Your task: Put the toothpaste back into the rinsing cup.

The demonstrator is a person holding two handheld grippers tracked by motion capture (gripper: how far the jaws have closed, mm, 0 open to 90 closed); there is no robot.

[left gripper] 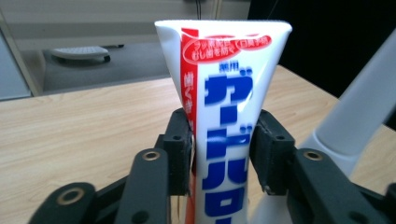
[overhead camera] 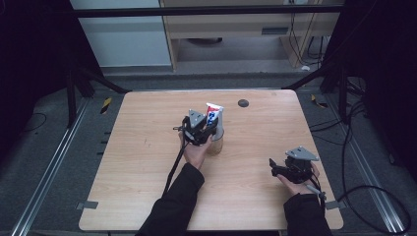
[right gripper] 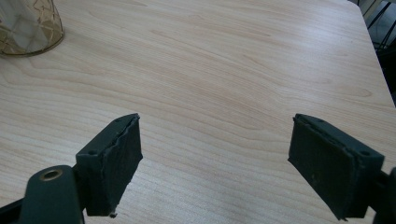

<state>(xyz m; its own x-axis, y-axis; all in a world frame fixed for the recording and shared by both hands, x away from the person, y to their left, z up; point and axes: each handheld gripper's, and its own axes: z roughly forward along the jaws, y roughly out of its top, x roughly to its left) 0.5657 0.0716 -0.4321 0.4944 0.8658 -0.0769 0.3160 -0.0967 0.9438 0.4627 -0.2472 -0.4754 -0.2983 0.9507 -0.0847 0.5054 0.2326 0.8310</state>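
high view, my left gripper (overhead camera: 205, 129) clamped on the upright toothpaste tube (overhead camera: 213, 115) over a cup (overhead camera: 216, 142), right gripper (overhead camera: 280, 169) spread wide, holding nothing, near the table (overhead camera: 147, 162) edge

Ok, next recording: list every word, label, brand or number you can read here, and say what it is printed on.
Toothpaste tube, held in the left hand-held gripper:
"むし歯を防ぐ" white on a red oval, near the top
"口臭を防ぐ" in the second red oval, small, only roughly legible
"薬用" small blue print, blurred, uncertain
"ガード ハロー" large blue characters running down the tube, cut off at the bottom
White characters on the red side stripe: too blurred to read

Nothing else carries readable text.
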